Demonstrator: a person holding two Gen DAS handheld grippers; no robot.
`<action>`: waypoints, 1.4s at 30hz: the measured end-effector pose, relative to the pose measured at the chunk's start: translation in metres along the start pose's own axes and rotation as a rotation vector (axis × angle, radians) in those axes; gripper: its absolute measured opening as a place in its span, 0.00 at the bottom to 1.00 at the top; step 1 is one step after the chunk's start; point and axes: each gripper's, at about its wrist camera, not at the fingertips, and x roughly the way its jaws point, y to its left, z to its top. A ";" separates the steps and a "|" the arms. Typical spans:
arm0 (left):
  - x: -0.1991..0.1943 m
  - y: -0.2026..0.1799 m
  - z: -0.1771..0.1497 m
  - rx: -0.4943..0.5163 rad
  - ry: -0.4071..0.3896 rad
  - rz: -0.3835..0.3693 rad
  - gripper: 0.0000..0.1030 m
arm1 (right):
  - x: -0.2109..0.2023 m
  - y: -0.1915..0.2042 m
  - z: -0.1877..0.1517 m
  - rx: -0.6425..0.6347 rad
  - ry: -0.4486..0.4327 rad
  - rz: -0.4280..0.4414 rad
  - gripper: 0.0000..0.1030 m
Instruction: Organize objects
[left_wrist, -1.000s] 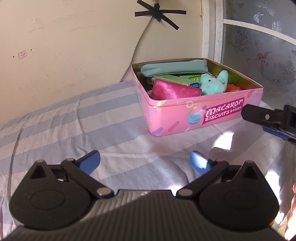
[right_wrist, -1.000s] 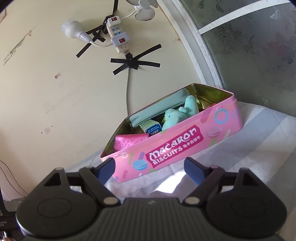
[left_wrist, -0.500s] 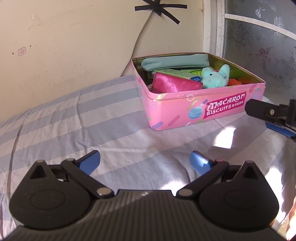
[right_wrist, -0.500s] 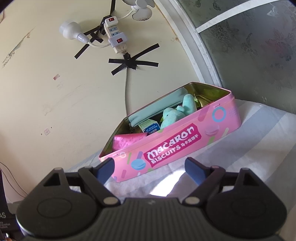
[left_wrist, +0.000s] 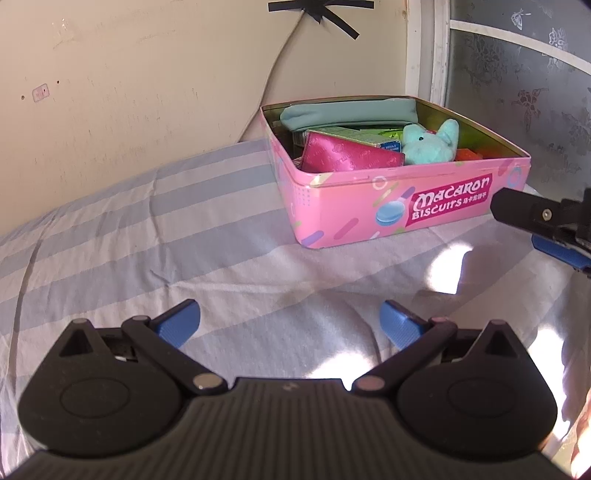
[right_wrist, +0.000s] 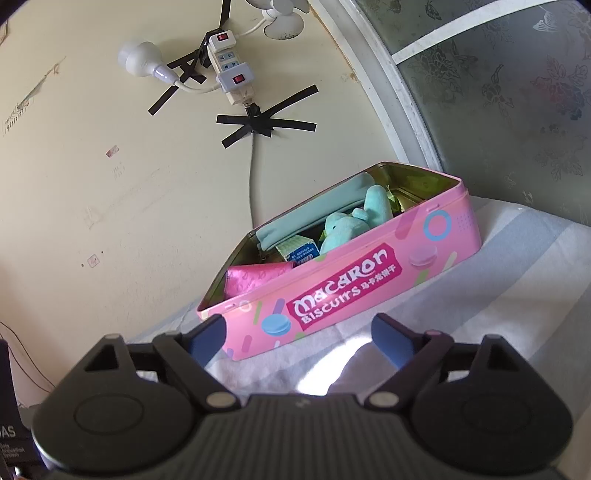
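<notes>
Tools first: left tool (left_wrist: 290, 325) sits at bottom centre of its view, blue pads spread wide w/ nothing between them, only striped bedsheet (left_wrist: 147, 236) underneath. Right tool (right_wrist: 299, 341) is likewise released & empty; its jaws have just been opening a bit wider, nothing betw. them. In the left view it pokes in at the right edge, just beside the tin's near right corner, apart from it as far as I can tell.

Outward: pink biscuit tin (left_wrist: 354, 206) stands upper right of the left view, lid off, on the bed near the wall. Inside: teal pouch (left_wrist: 347, 114) along the back wall, shiny pink packet (left_wrist: 347, 157) leaning at front left, teal plush toy (left_wrist: 430, 146) to its right, small box (right_wrist: 301, 251) betw. pouch & plush, something orange at far right, too hidden to name. No loose items visible on the sheet, so sorting looks mostly done or about to reverse; can't tell which.

Risks, as judgement:
- Soft bed = tin may tip or slide if a tool pushes on its rim.
- Plush & packet sit high, touching; grabbing one could drag the other out.
- Foil packet is prob. slick & could slip from the pads.
- Sun glare on sheet may hide small things.
</notes>
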 end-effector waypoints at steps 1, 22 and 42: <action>0.001 0.000 0.000 0.001 0.003 0.000 1.00 | 0.000 0.000 0.000 0.000 0.000 0.001 0.87; 0.005 -0.003 -0.003 0.003 0.031 -0.002 1.00 | 0.002 -0.001 -0.003 0.008 0.007 -0.004 0.88; 0.012 -0.002 -0.005 0.001 0.064 -0.005 1.00 | 0.006 0.000 -0.007 0.016 0.013 -0.011 0.88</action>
